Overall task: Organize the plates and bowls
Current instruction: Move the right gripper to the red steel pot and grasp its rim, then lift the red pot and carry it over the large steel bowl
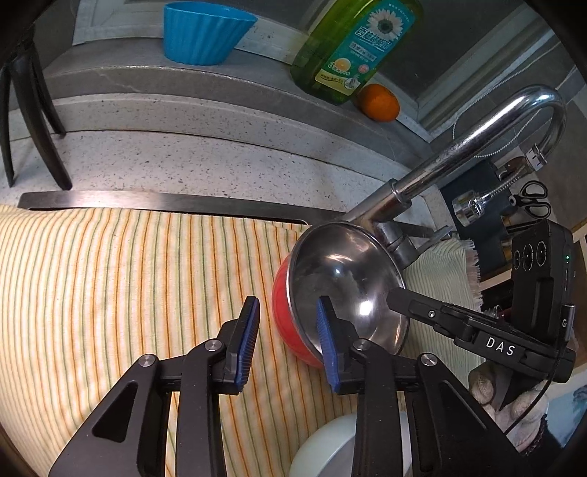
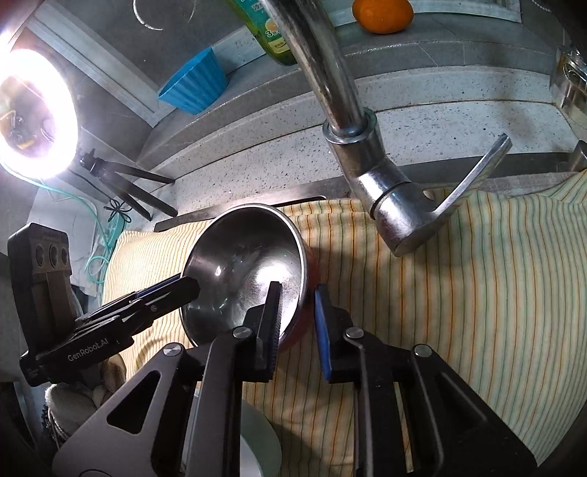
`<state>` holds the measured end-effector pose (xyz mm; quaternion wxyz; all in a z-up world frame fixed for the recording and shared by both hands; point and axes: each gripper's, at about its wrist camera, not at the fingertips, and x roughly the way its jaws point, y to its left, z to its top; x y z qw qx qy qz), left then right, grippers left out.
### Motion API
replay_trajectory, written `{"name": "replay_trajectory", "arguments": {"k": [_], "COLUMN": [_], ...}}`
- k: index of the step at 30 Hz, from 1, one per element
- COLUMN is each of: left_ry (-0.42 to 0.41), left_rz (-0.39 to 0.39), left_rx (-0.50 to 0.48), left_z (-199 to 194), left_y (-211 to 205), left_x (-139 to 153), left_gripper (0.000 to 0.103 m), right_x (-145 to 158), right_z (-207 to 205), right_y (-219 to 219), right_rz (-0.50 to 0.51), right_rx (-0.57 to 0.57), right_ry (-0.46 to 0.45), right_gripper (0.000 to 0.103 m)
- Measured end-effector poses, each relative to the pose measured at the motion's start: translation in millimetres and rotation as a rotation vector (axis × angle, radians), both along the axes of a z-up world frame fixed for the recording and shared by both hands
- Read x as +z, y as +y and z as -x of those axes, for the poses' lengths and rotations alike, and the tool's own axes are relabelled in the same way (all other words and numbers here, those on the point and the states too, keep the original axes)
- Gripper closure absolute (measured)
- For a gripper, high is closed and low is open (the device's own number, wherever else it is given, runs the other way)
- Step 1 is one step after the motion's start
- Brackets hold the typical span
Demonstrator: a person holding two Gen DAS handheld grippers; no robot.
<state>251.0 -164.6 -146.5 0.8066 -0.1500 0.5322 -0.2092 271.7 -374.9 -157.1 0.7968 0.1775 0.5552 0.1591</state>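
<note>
A steel bowl with a red outside (image 1: 345, 290) is tilted on its side over the striped cloth (image 1: 128, 279). My left gripper (image 1: 288, 343) is open with its jaws astride the bowl's rim, one inside, one outside on the red wall. My right gripper (image 2: 298, 326) is also open and straddles the opposite rim of the same bowl (image 2: 249, 268); I cannot tell if its pads touch the rim. A pale plate or bowl (image 1: 330, 447) lies below the grippers, also in the right wrist view (image 2: 256, 447).
A chrome tap (image 1: 477, 146) rises just behind the bowl. A blue ribbed cup (image 1: 203, 33), a green detergent bottle (image 1: 352, 47) and an orange (image 1: 379, 102) stand on the back ledge. A ring light (image 2: 36, 113) on a tripod is at the left.
</note>
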Motion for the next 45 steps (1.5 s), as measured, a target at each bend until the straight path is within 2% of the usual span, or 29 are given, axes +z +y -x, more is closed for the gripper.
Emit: {"name": "replay_trajectory", "arguments": {"k": [4,12,20,30,45], "left_ry": [-0.002,-0.019,-0.064,-0.140,-0.190], "left_rz": [0.000,-0.010,0.010,0.026,0.033], "left_rx": [-0.023,-0.034,-0.032,0.022,0.135], "left_z": [-3.0,-0.9,15.7,53.9,127.9], "left_y": [-5.3,-8.2,6.8,46.8,130.0], "left_x": [-1.2,4.4,26.9,57.1,80.0], "left_gripper": [0.081,0.081,0.081,0.081,0.081], "right_x": [-1.6,3.0,26.6,64.5,93.6], "right_z": [-4.1,-2.9,12.5,45.5,106.1], "right_y": [1.1,5.1,13.7,51.3,136.2], "right_rz": [0.009,0.028,0.004,-0.024,-0.055], "right_rx": [0.004,0.014,0.020,0.080,0.206], "right_ry": [-0.001,-0.027,-0.070,-0.144,-0.173], "right_gripper": [0.089,0.089,0.089,0.089,0.089]}}
